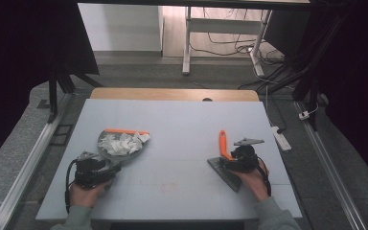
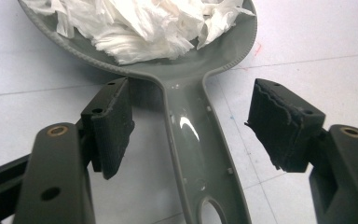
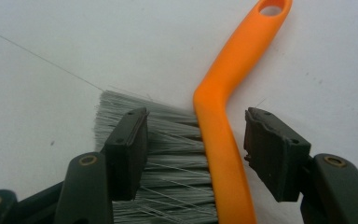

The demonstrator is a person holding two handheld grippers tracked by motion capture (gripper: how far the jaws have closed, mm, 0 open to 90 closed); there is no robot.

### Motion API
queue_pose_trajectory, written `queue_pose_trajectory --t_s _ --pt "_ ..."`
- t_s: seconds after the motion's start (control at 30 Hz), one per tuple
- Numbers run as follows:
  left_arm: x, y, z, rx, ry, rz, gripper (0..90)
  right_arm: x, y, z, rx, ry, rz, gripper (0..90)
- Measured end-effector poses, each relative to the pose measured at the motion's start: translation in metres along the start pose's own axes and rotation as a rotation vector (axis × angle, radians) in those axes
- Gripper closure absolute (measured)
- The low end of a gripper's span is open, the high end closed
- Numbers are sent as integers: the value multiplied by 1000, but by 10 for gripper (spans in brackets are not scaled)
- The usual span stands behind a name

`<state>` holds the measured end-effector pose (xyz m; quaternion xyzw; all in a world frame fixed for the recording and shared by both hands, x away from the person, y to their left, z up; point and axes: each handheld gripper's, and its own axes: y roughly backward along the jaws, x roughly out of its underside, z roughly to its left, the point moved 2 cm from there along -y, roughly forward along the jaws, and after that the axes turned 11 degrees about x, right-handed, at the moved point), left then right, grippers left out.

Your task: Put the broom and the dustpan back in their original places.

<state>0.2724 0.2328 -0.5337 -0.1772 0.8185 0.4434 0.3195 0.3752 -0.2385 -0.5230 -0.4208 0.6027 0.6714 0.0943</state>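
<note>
**Both tools set down, jaws spread**

Lower right of the high view, the right gripper [image 1: 238,160] stands wide open over the orange-handled brush [image 1: 224,146], pads clear of it. Lower left, the left gripper [image 1: 106,168] straddles the grey dustpan [image 2: 205,135] handle, spread, not pinching. The tissue scraps [image 1: 122,143] are heaped in the pan. To finish cleanly, I'd lift straight back without nudging either handle. The pan's far rim is cropped in the left gripper view.

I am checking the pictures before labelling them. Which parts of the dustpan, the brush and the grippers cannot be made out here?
- Dustpan: handle end cut off by the bottom edge, left gripper view.
- Brush: lower bristles cut off by the bottom edge, right gripper view.
- Left gripper, right gripper: jaws too small in the high view.
- Paper scraps: count unclear, bunched together.
</note>
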Motion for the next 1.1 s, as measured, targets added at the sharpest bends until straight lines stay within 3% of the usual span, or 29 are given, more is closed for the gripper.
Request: queue_pose_trajectory --t_s 0.13,0.3,0.43,0.67,0.83,1.1 --pt "3 4 -3 14 -41 19 344 -2 8 3 -20 12 -33 418" --pt "0 12 -3 18 -89 24 342 -2 18 8 -70 71 -88 423" --pt "-3 15 -3 87 -116 35 341 2 23 10 -105 109 -119 429" --pt "-5 12 -7 147 -184 68 338 12 33 8 -140 141 -156 435" --pt "-3 12 -7 167 -197 70 337 18 39 3 -142 128 -173 438" --pt "0 14 -7 170 -192 59 335 19 43 6 -161 168 -210 438"
